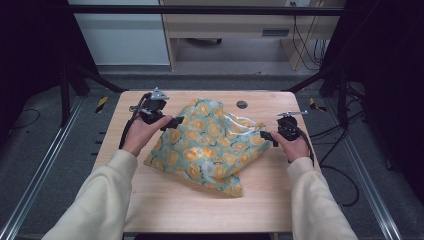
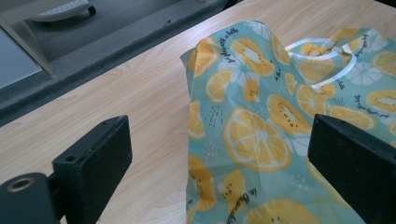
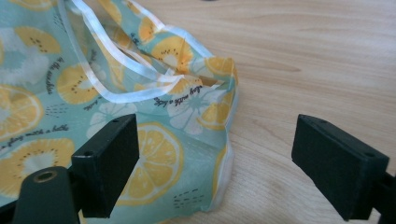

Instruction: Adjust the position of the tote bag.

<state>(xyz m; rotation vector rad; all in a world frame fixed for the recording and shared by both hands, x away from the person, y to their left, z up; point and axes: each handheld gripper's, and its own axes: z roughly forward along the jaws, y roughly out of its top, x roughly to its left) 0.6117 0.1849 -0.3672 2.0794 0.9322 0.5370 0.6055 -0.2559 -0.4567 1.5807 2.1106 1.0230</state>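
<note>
Teal plastic with orange and kiwi slices all over: a printed bag (image 1: 207, 142) lying crumpled mid-desk, slightly nearer the far edge, white-trimmed handles (image 2: 322, 65) bunched on its right half. Pale wood desk (image 1: 165, 200) underneath, otherwise bare apart from a small dark hole (image 1: 242, 104) near the far edge.

Left gripper (image 1: 172, 122) parked at the bag's left edge, jaws spread wide, nothing pinched, one jaw over the print and one over bare wood in the left gripper view. Right gripper (image 1: 267, 136) at the bag's right edge, jaws also wide apart and empty, bag corner (image 3: 224, 70) sitting just ahead between them.

Looks like a spread-or-fold job, about to grab opposite edges. Tips for doing it well:
- Go low, slide one jaw under the film instead of poking from above.
- Pinch a single layer at the hem, not a whole wad.
- Match both sides before pulling, or the thing just skews.
- Pull gently outward; thin slippery plastic, likely to slip out or drag across the desk.
</note>
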